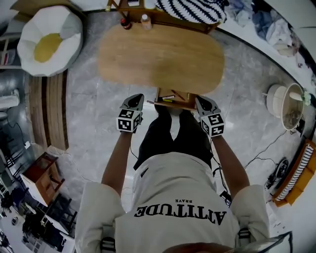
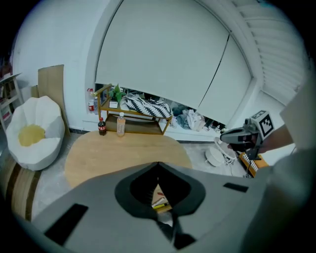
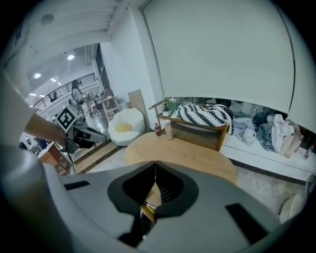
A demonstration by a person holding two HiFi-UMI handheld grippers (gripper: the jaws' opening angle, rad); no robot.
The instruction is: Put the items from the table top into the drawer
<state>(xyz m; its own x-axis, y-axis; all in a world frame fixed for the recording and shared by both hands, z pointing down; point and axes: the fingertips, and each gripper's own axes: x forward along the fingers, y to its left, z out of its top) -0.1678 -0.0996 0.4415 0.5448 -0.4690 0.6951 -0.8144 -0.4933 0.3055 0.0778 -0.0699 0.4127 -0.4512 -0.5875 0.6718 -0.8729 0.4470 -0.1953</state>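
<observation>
A grey marbled floor (image 1: pixel 89 128) is spreading under everything. On it an oval wooden table (image 1: pixel 160 57) is standing, its top bare apart from two bottles at the far edge. The person is wearing a pale T-shirt (image 1: pixel 173 197); seen upside down from the head view, its dark print is reading "ATTITUDE", with a smaller "BRAVE" beside it. A white beanbag chair (image 1: pixel 49 39) with a yellow centre is sitting left of the table. Beyond the table a low wooden rack (image 1: pixel 168 17) is carrying a black-and-white striped cushion (image 1: pixel 192 10).

Under the near edge of the table the drawer (image 1: pixel 183 104) is standing pulled open, between the two grippers. The left gripper (image 1: pixel 134 100) is hovering just left of it with its jaws pressed together and nothing between them. The right gripper (image 1: pixel 202 102) is hovering just right of it, jaws likewise closed and empty. Each is carrying a black-and-white marker cube.

The two bottles are standing upright side by side: a dark cola bottle (image 1: pixel 126 22) with a red label and a peach-coloured bottle (image 1: pixel 145 21) with a white cap; their label print is showing too small to read. Inside the drawer a yellow item (image 1: pixel 168 100) and a red item (image 1: pixel 168 96) are lying.
</observation>
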